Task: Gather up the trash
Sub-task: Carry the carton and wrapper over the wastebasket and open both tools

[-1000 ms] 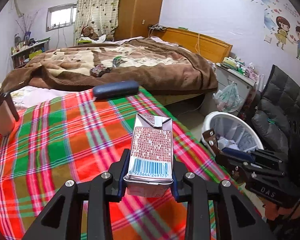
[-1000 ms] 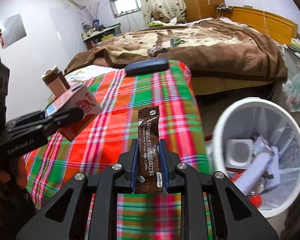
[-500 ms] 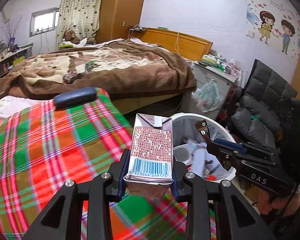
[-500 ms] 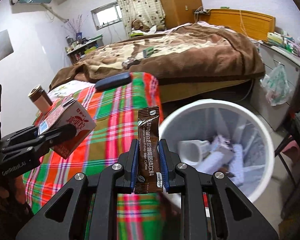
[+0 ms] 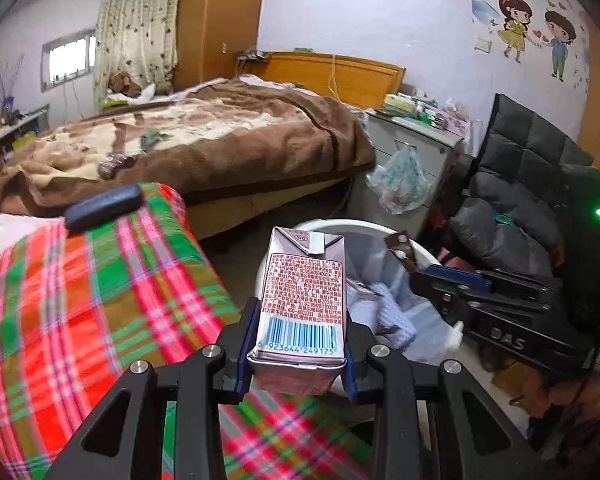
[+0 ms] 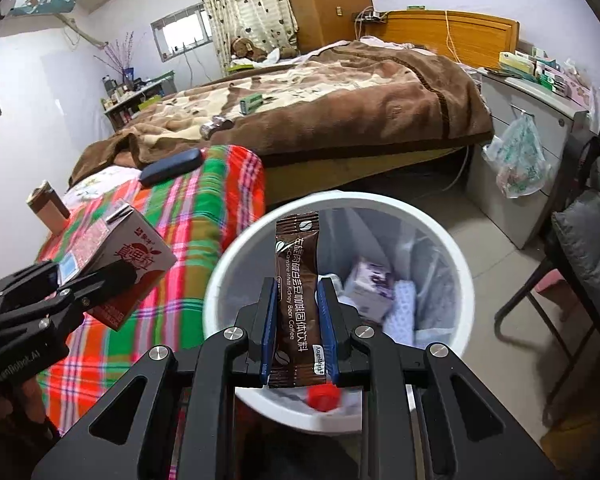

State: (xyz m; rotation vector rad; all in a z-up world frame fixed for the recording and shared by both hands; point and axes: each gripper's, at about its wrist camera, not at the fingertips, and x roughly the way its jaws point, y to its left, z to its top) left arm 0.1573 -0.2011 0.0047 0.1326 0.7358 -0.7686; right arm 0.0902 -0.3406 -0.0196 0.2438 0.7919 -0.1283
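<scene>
Clamping drink carton [image 5: 302, 300], left gripper [image 5: 298, 344]; right gripper [image 6: 297, 330] pinches coffee sachet [image 6: 298, 300] over white trash bin [image 6: 236, 264]. Bin contents partly hidden.

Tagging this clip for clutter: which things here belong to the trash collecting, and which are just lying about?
Job:
left gripper clamping milk carton
right gripper clamping coffee sachet
white bin

Lying about:
dark case
brown cup
hanging plastic bag

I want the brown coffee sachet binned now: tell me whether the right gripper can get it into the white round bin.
Probably yes. The right gripper, shut on the brown coffee sachet, hangs over the white round bin's open mouth, with nothing between.
</scene>
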